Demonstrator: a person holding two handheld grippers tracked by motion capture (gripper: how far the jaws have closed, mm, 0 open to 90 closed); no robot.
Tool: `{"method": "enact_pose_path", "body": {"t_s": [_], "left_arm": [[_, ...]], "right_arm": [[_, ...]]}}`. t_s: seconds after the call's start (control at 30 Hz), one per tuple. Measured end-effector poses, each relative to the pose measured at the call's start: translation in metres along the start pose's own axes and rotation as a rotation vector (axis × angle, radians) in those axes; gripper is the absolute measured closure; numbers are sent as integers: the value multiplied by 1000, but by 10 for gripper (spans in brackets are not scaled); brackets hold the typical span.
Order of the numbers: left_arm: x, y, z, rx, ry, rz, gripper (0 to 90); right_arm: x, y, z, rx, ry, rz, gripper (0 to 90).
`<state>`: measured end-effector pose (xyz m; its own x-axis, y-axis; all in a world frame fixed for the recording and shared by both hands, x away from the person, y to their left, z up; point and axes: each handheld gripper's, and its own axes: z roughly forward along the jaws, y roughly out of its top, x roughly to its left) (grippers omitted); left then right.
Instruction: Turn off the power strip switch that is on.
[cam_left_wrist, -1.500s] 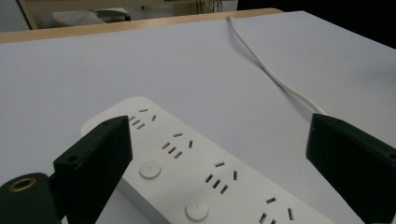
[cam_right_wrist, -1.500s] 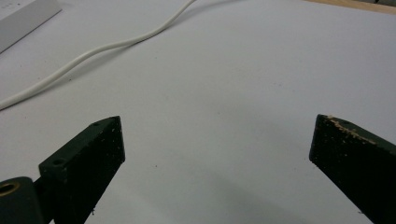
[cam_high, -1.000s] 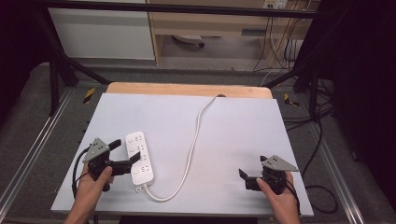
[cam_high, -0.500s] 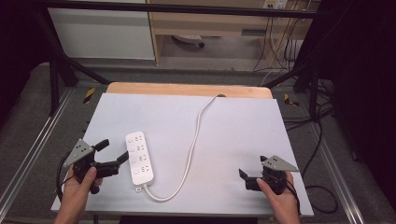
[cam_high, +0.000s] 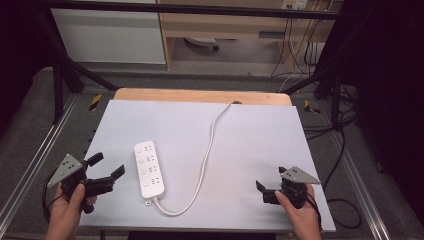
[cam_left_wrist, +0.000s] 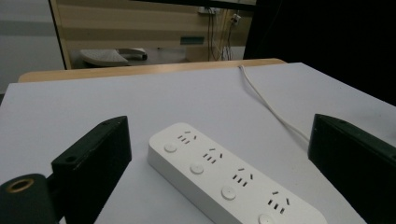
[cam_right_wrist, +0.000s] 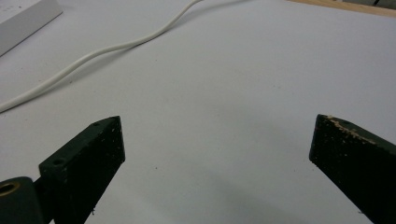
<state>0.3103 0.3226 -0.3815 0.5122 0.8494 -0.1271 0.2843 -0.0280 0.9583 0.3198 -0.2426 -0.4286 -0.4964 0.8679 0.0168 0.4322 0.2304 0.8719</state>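
A pale grey worktop (cam_high: 250, 150) stands in a dim room, with a strip of bare wood along its far edge and a dark metal frame around it. Behind it there are light cabinets and some hanging cables.

On the worktop there is one white power strip (cam_high: 149, 169) and its one white cord (cam_high: 207, 155). The strip lies flat in the left half, nearer to the near edge than to the far one, with its long side running from near to far. It has four socket groups, and the left gripper view shows a round button beside each of them. The cord leaves the near end of the strip, curves toward the near edge, then runs up the middle of the worktop to the far edge.

There are two grippers, one in each hand. The left gripper (cam_high: 106, 171) is at the near left corner, held in the left hand (cam_high: 67, 210), and it points to the right toward the strip. Its jaws are spread wide and hold nothing; the strip is just beside them, not touching. In the left gripper view the strip lies between the two jaws, farther along.

The right gripper (cam_high: 266, 189) is near the near right corner, held in the right hand (cam_high: 300, 215), and it points left. Its jaws are also spread wide and empty, over bare worktop, well apart from the cord.
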Motion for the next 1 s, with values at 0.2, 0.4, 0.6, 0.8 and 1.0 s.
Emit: {"method": "enact_pose_path", "body": {"t_s": [0.2,0.4,0.6,0.8,1.0], "left_arm": [[7,-1,-7,-1,18,-6,59],[16,-6,-13,12,42,-8,58],[24,-11,-14,32,63,-8,58],[38,-24,-10,120,106,18,57],[41,-39,1,266,160,83,73]], "right_arm": [[0,0,0,-2,-1,4,38],[0,0,0,-3,0,4,38],[0,0,0,-1,0,-1,39],[-1,0,1,0,-2,2,38],[-3,-2,10,30,-36,11,35]]}}
